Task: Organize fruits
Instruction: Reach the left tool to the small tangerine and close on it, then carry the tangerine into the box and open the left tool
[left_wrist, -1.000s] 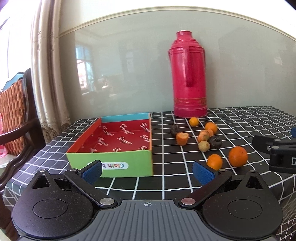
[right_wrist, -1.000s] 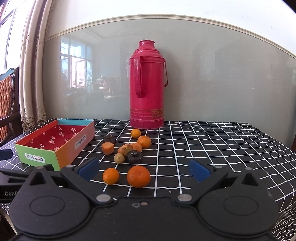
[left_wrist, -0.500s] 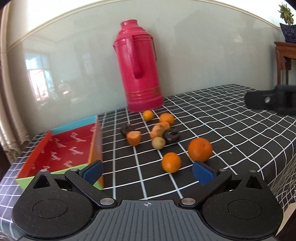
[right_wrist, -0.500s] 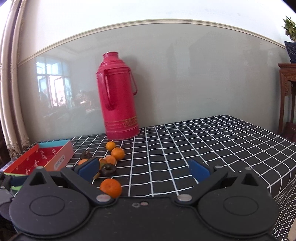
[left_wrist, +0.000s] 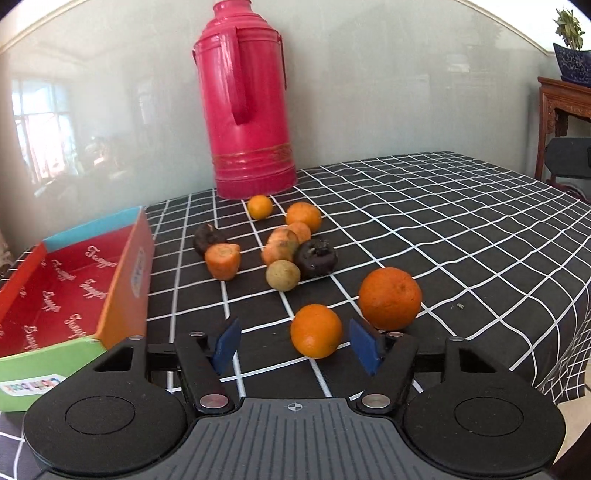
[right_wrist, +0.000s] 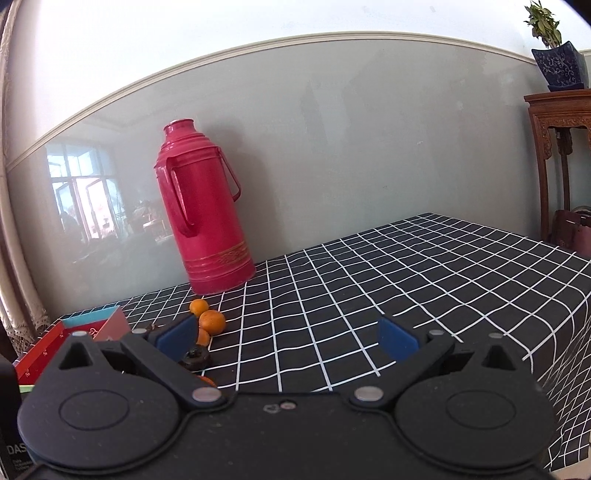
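Several fruits lie on the black checked tablecloth (left_wrist: 461, 229). In the left wrist view a small orange (left_wrist: 316, 331) sits between the blue pads of my open left gripper (left_wrist: 297, 345), untouched. A bigger orange (left_wrist: 390, 298) lies just right of it. Farther back are a cut orange piece (left_wrist: 222, 260), a yellow-green fruit (left_wrist: 283, 275), two dark fruits (left_wrist: 317, 257) and more small oranges (left_wrist: 303, 216). The open colourful box (left_wrist: 70, 295) stands at the left. My right gripper (right_wrist: 288, 338) is open and empty over the cloth, with the fruits (right_wrist: 212, 322) by its left finger.
A tall red thermos (left_wrist: 248, 99) stands at the back against the grey wall, also in the right wrist view (right_wrist: 207, 214). The table edge drops off at the right (left_wrist: 576, 295). A wooden stand with a potted plant (right_wrist: 557, 62) stands far right.
My left gripper has swung right and moved forward to the fruits; its pads now flank the small orange and stand closer together. My right gripper has turned right, away from the fruits.
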